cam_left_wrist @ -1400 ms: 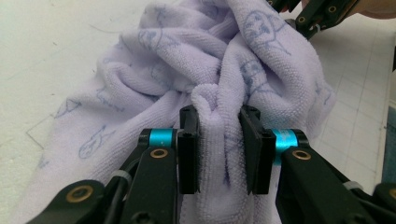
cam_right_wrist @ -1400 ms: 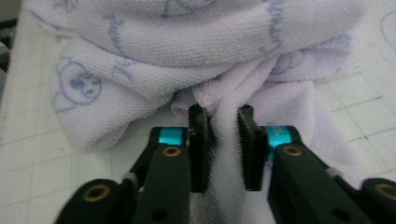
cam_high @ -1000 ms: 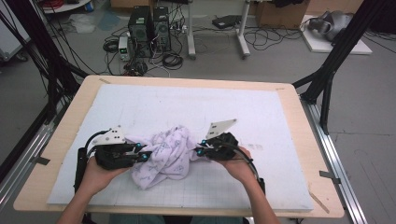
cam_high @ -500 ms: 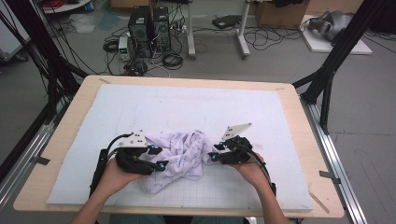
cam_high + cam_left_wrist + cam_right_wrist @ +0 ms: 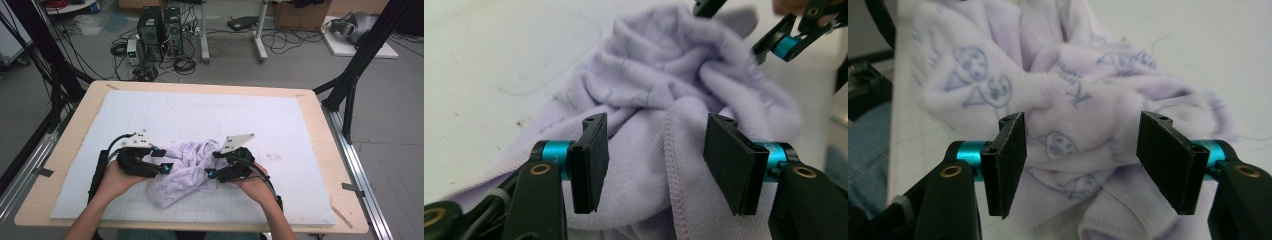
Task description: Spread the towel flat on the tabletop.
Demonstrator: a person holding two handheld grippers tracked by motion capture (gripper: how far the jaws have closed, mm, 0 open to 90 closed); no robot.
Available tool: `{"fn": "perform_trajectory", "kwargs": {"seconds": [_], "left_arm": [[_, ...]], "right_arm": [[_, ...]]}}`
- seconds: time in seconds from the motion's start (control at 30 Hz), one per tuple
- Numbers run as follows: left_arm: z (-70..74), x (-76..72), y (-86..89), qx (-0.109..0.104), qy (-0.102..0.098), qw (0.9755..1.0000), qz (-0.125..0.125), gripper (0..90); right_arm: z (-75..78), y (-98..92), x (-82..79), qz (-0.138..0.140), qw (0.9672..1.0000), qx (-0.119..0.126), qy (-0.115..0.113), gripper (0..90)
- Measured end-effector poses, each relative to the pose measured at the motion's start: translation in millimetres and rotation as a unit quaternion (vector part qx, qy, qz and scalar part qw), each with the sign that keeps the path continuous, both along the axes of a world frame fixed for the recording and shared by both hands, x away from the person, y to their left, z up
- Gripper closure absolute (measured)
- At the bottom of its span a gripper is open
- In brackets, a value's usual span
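Observation:
A crumpled lilac-white cloth [image 5: 187, 170] printed with small blue figures lies on the white mat near the table's front edge. My left gripper [image 5: 164, 159] is at the cloth's left side. Its jaws have just been opening and stand apart in the left gripper view [image 5: 654, 155], with a hemmed fold of the cloth [image 5: 664, 75] loose between the pads. My right gripper [image 5: 213, 164] is at the cloth's right side. Its jaws have also just been opening and stand wide [image 5: 1080, 160], with a bulge of the cloth [image 5: 1048, 75] between them, unpressed.
The white mat [image 5: 200, 115] covers most of the wooden table [image 5: 60, 150]. Black frame posts stand at the table's left and right. Computers and cables sit on the floor beyond the far edge.
Both grippers' jaws have opened off the cloth, which now lies slack on the mat. The hands drifted right and then back left.

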State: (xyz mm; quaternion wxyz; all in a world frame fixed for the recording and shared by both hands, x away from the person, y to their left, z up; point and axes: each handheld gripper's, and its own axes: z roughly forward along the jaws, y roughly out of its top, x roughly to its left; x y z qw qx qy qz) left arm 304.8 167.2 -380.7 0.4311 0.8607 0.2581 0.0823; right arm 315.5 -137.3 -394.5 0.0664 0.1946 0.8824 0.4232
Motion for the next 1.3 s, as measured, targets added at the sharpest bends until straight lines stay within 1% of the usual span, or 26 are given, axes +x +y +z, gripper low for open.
{"fn": "perform_trajectory", "kwargs": {"seconds": [0.1,0.13,0.2,0.23,0.27,0.3,0.33,0.37,0.4,0.43,0.5,0.53,0.6,0.63,0.7,0.8,0.83,0.97,1.03,1.07,1.13,1.17,1.2,1.23,1.27,1.3], "left_arm": [[-12.9,5.0,-12.0,0.006,0.01,0.9999,-0.008,45.2],[-18.8,6.7,-16.1,0.015,0.014,0.9998,-0.008,47.1],[-34.2,9.9,-25.9,0.039,0.03,0.9987,-0.015,52.6],[-38.0,9.9,-28.6,0.046,0.029,0.9983,-0.02,54.6],[-40.9,8.7,-30.1,0.037,0.027,0.9987,-0.021,58.5],[-42.1,7.6,-30.1,0.029,0.026,0.999,-0.021,64.7],[-42.3,7.1,-30.0,0.031,0.025,0.9989,-0.024,70.7],[-41.5,5.5,-29.4,0.033,0.019,0.999,-0.023,75.3],[-39.9,4.8,-27.6,0.032,0.014,0.9991,-0.024,80.7],[-38.5,4.1,-25.8,0.029,0.012,0.9992,-0.022,83.8],[-34.3,0.5,-20.6,0.019,0.009,0.9996,-0.02,86.8],[-31.6,-1.4,-17.5,0.017,0.006,0.9996,-0.023,87.1],[-26.2,-6.5,-12.2,0.009,-0.001,0.9998,-0.019,87.5],[-22.5,-9.8,-8.6,0.001,-0.004,0.9998,-0.018,87.5],[-16.6,-15.3,-2.2,-0.006,-0.014,0.9998,-0.013,87.7],[-8.3,-25.9,7.6,-0.026,-0.019,0.9994,-0.009,87.7],[-7.1,-30.2,9.8,-0.027,-0.023,0.9993,-0.011,87.7],[-9.2,-37.2,10.8,-0.02,-0.021,0.9994,-0.016,87.3],[-9.2,-36.5,10.6,-0.029,-0.015,0.9993,-0.02,86.6],[-8.2,-36.2,9.8,-0.032,-0.011,0.9992,-0.022,84.4],[-5.2,-35.3,7.8,-0.04,-0.01,0.9988,-0.028,76.6],[-2.8,-33.2,6.6,-0.044,-0.009,0.9986,-0.028,72.8],[-1.2,-31.4,6.1,-0.048,-0.007,0.9985,-0.025,66.8],[1.5,-27.3,6.0,-0.053,-0.01,0.9984,-0.019,64.1],[3.1,-24.0,6.0,-0.057,-0.01,0.9982,-0.014,62.4],[5.0,-18.7,6.3,-0.065,-0.008,0.9978,-0.009,60.2]], "right_arm": [[-13.0,10.0,5.5,0.001,0.9998,-0.018,0.011,42.7],[-17.1,12.7,6.6,0.001,0.9997,-0.022,0.014,45.8],[-24.0,17.0,7.6,0.003,0.9996,-0.025,0.015,53.9],[-26.7,18.8,6.9,0.004,0.9994,-0.029,0.016,57.9],[-28.3,19.5,6.6,0.007,0.9994,-0.031,0.014,62.5],[-29.4,19.6,5.6,0.009,0.9993,-0.034,0.014,67.6],[-29.9,18.5,4.8,0.016,0.9993,-0.034,0.009,72.9],[-30.1,17.5,4.1,0.021,0.9991,-0.034,0.01,75.9],[-30.0,15.0,3.4,0.024,0.9991,-0.033,0.011,78.2],[-29.3,12.4,3.1,0.028,0.999,-0.032,0.011,79.0],[-25.4,6.2,1.2,0.032,0.999,-0.03,0.012,79.3],[-21.8,1.6,-0.8,0.033,0.9991,-0.026,0.009,79.4],[-11.9,-9.6,-5.5,0.037,0.9992,-0.014,0.0,79.5],[-8.2,-13.5,-7.2,0.037,0.9993,-0.01,-0.003,79.5],[1.3,-23.6,-13.1,0.038,0.9992,-0.005,-0.009,79.5],[11.8,-37.0,-24.3,0.042,0.999,0.003,-0.015,79.5],[13.2,-39.1,-27.0,0.044,0.9989,0.005,-0.016,79.5],[13.5,-44.6,-43.3,0.066,0.9978,-0.001,-0.007,79.6],[12.6,-48.5,-51.7,0.071,0.9974,-0.003,-0.006,79.6],[12.9,-50.5,-55.7,0.072,0.9974,0.001,-0.004,79.6],[15.3,-55.4,-61.7,0.073,0.9973,-0.002,-0.007,79.4],[16.3,-57.8,-62.7,0.072,0.9974,0.003,-0.005,79.1],[16.8,-60.0,-62.3,0.078,0.9969,0.009,0.005,77.8],[17.0,-61.1,-61.4,0.08,0.9967,0.01,0.007,75.4],[18.0,-62.7,-59.9,0.084,0.9963,0.016,0.009,70.9],[19.3,-63.8,-58.6,0.079,0.9966,0.021,0.009,69.6]]}}
